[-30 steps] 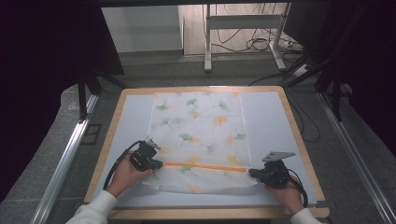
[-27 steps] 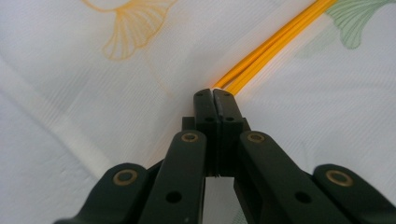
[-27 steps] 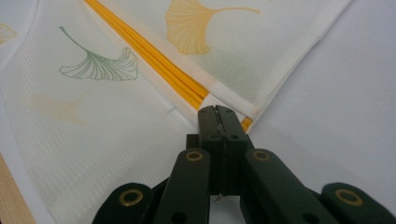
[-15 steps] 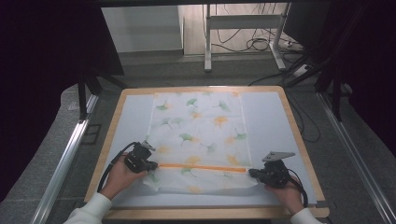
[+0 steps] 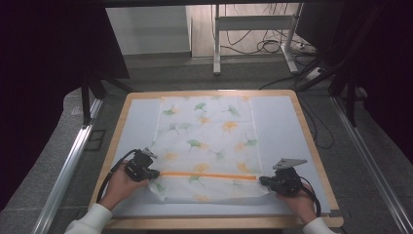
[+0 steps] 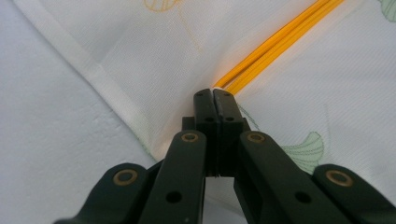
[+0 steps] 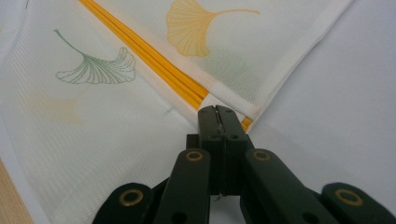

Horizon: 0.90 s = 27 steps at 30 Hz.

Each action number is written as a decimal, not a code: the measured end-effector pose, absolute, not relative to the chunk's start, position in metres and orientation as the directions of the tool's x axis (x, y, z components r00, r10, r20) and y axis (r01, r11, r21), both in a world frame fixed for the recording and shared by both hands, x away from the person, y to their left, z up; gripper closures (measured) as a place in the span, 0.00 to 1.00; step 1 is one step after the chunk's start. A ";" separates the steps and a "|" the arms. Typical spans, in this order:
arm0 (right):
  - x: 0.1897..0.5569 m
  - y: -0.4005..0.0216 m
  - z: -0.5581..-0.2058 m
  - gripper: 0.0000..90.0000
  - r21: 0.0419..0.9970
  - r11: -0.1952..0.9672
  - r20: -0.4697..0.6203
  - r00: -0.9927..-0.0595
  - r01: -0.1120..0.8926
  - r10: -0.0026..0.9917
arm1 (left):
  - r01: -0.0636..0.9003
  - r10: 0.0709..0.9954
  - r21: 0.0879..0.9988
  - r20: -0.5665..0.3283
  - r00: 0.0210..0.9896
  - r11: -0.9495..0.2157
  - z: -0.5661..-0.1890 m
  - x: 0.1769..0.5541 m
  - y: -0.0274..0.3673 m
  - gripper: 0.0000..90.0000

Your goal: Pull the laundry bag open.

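So the setup's a wood-rimmed table (image 5: 311,146) with a pale blue-grey top, dark curtains on both sides and a mess of cables on the floor behind it. Spread down the middle is a white cloth (image 5: 207,141) printed with green and yellow ginkgo leaves. Its far edge sits right up near the table's far rim, and the near end is folded back on itself, with an orange stripe (image 5: 209,175) running straight across between your two hands.

Your left gripper (image 5: 146,171) is down at the left end of that stripe, at the cloth's left edge. In the left gripper view the jaws are pressed tight together with the tips on the fabric right where the stripe (image 6: 275,42) ends, so it looks clenched on the cloth (image 6: 140,42).

Your right gripper (image 5: 267,181) mirrors it at the right end. In the right gripper view its jaws are closed too, nipping the hemmed corner of the cloth (image 7: 93,116) beside the stripe (image 7: 154,60).

The cloth lies mostly flat, a bit puckered along the near edge.
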State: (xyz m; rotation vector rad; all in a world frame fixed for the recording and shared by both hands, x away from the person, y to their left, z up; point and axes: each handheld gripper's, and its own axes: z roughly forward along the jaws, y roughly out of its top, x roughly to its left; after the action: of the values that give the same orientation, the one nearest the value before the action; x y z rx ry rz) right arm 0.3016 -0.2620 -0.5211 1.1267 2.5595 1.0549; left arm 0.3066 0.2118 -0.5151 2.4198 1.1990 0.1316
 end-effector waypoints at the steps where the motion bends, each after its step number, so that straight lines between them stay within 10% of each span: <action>1: 0.302 -0.262 -0.521 1.00 0.658 0.470 0.135 -0.706 0.588 0.696 | 0.737 0.778 0.420 -0.107 0.619 -0.529 -0.515 0.306 0.213 1.00; 27: 0.302 -0.262 -0.521 1.00 0.658 0.472 0.131 -0.707 0.587 0.695 | 0.773 0.806 0.415 -0.140 0.576 -0.480 -0.516 0.301 0.229 1.00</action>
State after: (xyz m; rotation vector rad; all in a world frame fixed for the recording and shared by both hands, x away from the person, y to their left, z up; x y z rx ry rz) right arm 0.3016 -0.2616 -0.5210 1.1233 2.5599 1.0515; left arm 0.3010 0.2291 -0.5157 2.3742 1.2687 0.1020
